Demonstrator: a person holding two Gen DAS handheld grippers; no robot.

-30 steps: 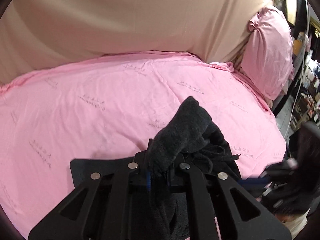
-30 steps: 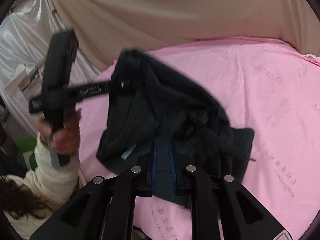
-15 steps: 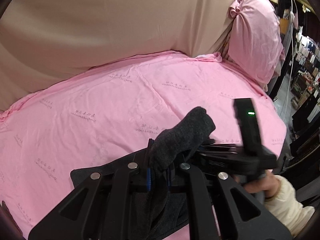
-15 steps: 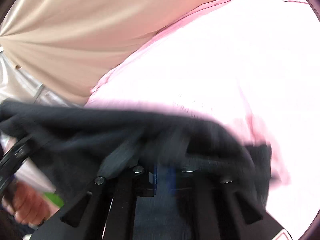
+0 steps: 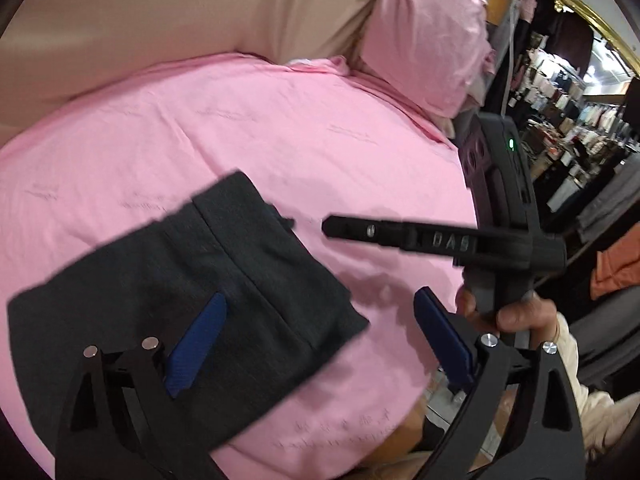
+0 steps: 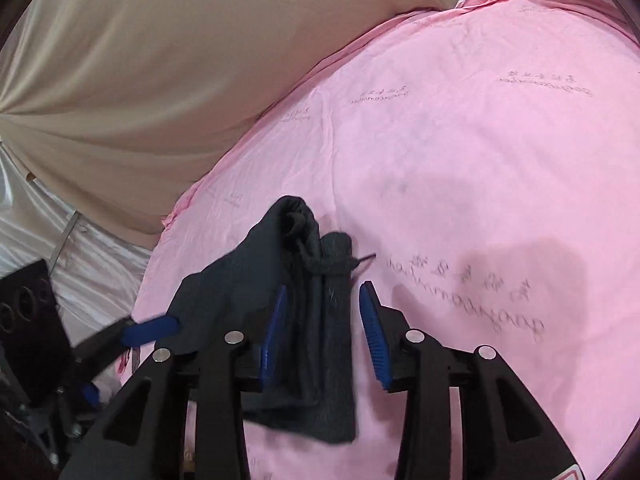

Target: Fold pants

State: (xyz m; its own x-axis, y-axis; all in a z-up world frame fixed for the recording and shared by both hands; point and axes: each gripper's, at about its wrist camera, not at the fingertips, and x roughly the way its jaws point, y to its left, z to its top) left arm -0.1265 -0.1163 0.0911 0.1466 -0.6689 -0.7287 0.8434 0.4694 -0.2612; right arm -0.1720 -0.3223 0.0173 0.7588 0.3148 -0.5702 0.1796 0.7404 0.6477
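The dark charcoal knit pants (image 5: 188,292) lie on the pink printed bedsheet (image 5: 248,132) near the bed's front edge, folded into a flat, roughly rectangular packet. In the left wrist view a straight seam line runs diagonally across the top layer, the far corner is squared off, and a short dark drawstring end (image 5: 286,221) pokes out at the right edge of the fabric. In the right wrist view the same pants (image 6: 316,320) look bunched at the far end, where a knotted drawstring (image 6: 304,240) sits on a rolled hem, and the near end hangs slightly over the edge of the bed.

The left claw (image 5: 320,344) is spread wide, holding nothing; its left blue-padded finger (image 5: 196,344) hovers above the fabric, while the right one is out past the packet's edge. The right claw (image 6: 322,332) is also parted, its blue pads on either side of the folded strip without gripping it; whether the pads touch the cloth I cannot tell.

A pink pillow (image 5: 428,28) stands at the head of the bed, against a beige draped cloth (image 6: 160,60).
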